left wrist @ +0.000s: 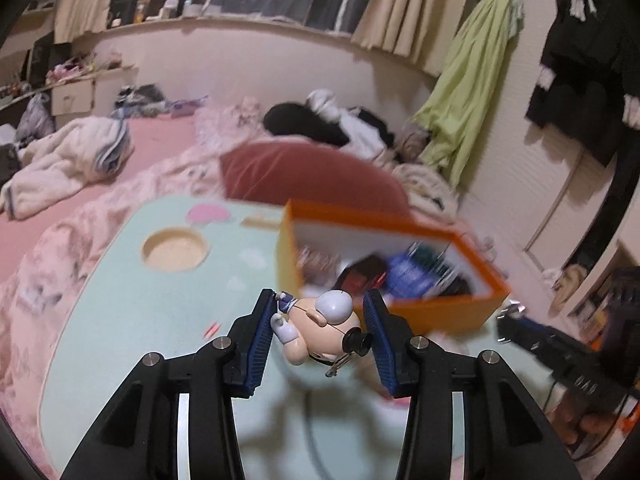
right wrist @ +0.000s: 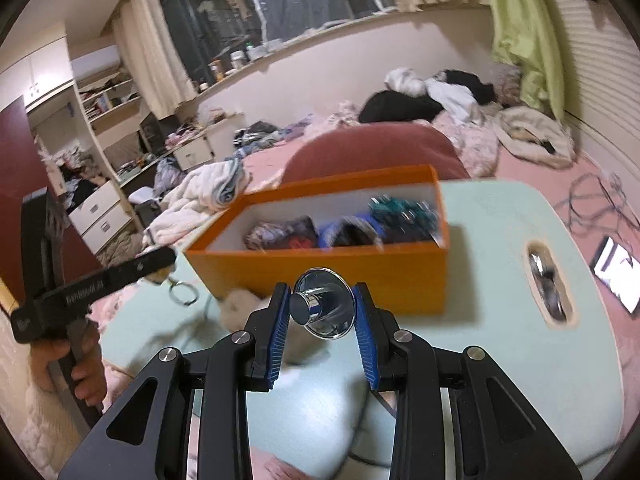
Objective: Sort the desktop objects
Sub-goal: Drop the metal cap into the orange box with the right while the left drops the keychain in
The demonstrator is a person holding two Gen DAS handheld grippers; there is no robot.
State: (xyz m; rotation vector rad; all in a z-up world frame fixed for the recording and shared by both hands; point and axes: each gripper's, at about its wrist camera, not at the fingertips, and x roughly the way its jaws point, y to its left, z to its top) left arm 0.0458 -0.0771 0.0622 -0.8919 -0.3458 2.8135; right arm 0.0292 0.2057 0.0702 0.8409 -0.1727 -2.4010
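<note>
Between left hand-held gripper pads, pig figurine, lying crosswise, head rightward.

- The small figurine clamped between the left gripper pads looks like smooth, glossy plastic, with a thin wire loop across it.
- Those pads are ribbed blue rubber on matt black plastic fingers with bright metal screw heads.
- Just beyond the claw, the orange box looks like matt card, white inside.
- Under the claw, the pale green table is smooth with a soft sheen.
- The round knob pinched in the right gripper is mirror-polished chrome metal.
- Far behind the box, the dark red cushion looks velvety cloth.
</note>
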